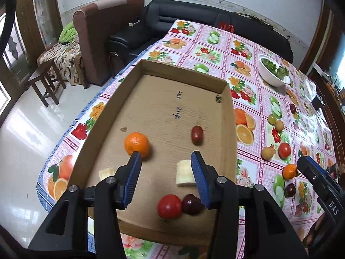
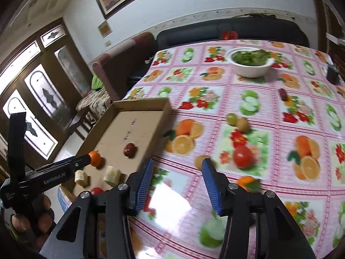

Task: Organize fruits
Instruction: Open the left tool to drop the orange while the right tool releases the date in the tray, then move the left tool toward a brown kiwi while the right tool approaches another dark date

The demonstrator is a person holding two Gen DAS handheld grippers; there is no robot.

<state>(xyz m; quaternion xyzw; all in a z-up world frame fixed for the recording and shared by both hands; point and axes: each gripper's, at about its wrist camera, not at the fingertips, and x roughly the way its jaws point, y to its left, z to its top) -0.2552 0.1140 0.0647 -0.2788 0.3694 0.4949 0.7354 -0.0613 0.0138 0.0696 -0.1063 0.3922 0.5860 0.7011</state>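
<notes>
A shallow cardboard box (image 1: 227,112) (image 2: 166,112) lies on the fruit-print tablecloth. It holds an orange (image 1: 136,144), a red date (image 1: 196,135), two banana pieces (image 1: 184,172), a tomato (image 1: 169,206) and a dark plum (image 1: 192,204). My left gripper (image 1: 166,158) is open and empty above the box. My right gripper (image 2: 177,164) is open and empty above the cloth, right of the box. Loose fruit on the cloth: tomato (image 2: 243,157), small orange (image 2: 248,182), yellow fruit (image 2: 199,160), grape (image 2: 231,118), kiwi (image 2: 242,123), date (image 2: 283,94).
A white bowl of greens (image 2: 251,70) stands at the far side of the table. A black sofa (image 1: 172,19) and a brown armchair (image 1: 97,32) stand beyond the table. A wooden stool (image 1: 46,82) stands on the floor at the left.
</notes>
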